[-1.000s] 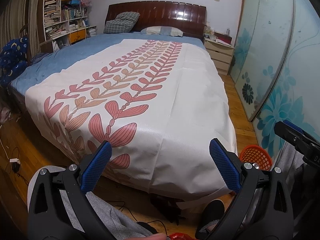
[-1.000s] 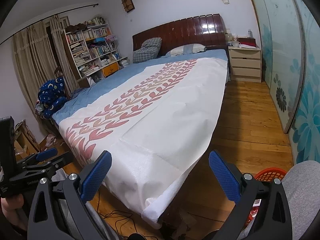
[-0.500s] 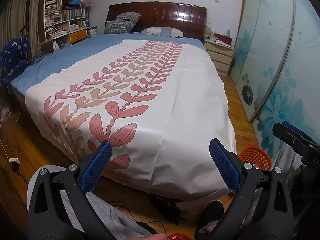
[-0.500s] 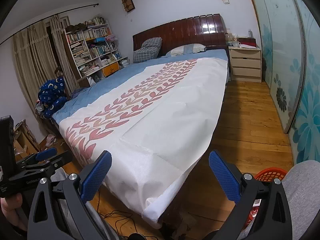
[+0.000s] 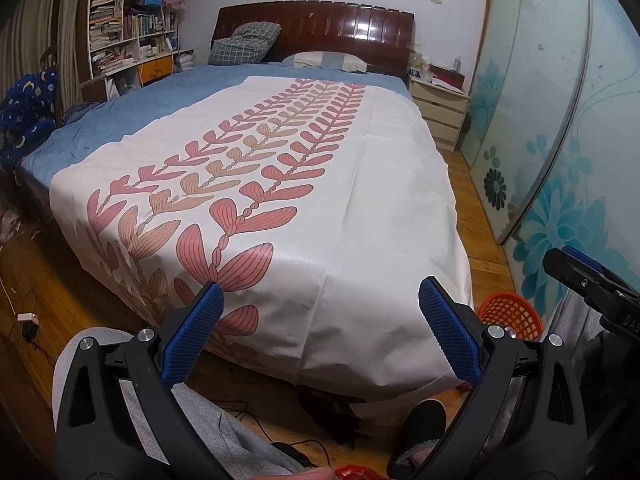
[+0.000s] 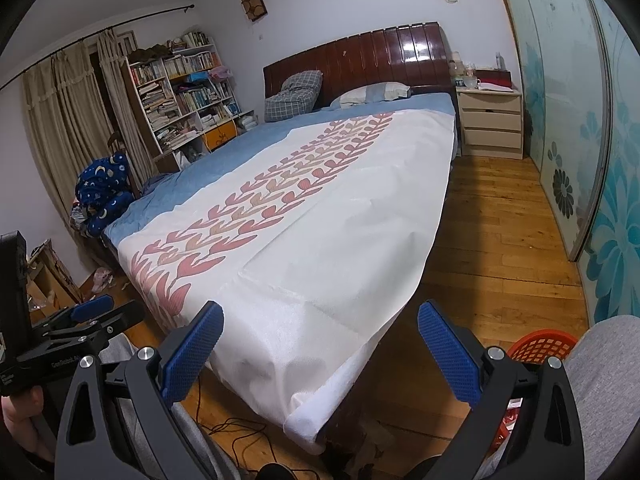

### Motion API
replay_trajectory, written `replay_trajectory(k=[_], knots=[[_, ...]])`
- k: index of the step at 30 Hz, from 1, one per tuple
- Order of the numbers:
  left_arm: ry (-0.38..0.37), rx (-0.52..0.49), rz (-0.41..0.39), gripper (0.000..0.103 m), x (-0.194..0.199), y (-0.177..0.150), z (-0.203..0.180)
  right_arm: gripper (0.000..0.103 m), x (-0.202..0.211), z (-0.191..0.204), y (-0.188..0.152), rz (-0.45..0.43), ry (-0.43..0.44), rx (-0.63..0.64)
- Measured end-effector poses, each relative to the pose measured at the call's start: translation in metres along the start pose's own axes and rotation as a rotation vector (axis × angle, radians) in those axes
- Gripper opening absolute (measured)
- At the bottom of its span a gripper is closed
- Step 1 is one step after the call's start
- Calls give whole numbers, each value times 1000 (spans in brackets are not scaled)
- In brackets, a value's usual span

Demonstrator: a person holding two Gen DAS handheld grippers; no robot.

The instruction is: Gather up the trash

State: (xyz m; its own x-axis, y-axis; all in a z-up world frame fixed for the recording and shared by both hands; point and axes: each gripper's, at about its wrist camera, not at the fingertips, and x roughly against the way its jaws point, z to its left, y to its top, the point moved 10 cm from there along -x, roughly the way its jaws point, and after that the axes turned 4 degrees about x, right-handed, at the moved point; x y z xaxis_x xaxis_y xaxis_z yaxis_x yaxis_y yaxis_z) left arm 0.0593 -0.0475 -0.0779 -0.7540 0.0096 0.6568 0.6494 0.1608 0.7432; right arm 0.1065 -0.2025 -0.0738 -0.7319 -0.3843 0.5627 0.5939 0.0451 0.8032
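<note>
My left gripper (image 5: 320, 320) is open and empty, held at the foot of a bed (image 5: 360, 184) with a white cover printed with red leaves. My right gripper (image 6: 320, 344) is open and empty too, near the bed's foot corner. An orange mesh basket (image 5: 510, 314) stands on the floor right of the bed foot; it also shows in the right wrist view (image 6: 540, 344). Small crumpled scraps (image 6: 102, 278) lie on the floor left of the bed. The right gripper's tip shows in the left wrist view (image 5: 588, 276), the left gripper's in the right wrist view (image 6: 92, 314).
A bookshelf (image 6: 180, 92) and curtains (image 6: 60, 120) stand on the left, a nightstand (image 6: 490, 122) by the headboard, sliding glass doors (image 6: 580, 120) on the right. Cables (image 6: 236, 436) lie under the bed foot. My grey-trousered legs (image 5: 192, 420) are below the grippers.
The left wrist view has drifted slightly; the bed sits a little higher in frame. Both grippers stay open and empty.
</note>
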Motion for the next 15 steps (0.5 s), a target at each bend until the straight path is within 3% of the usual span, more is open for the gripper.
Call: replay_trajectory(k=[15], knots=[[1, -1, -17, 97, 1, 2, 1, 97, -2, 0, -2, 5, -1, -3]])
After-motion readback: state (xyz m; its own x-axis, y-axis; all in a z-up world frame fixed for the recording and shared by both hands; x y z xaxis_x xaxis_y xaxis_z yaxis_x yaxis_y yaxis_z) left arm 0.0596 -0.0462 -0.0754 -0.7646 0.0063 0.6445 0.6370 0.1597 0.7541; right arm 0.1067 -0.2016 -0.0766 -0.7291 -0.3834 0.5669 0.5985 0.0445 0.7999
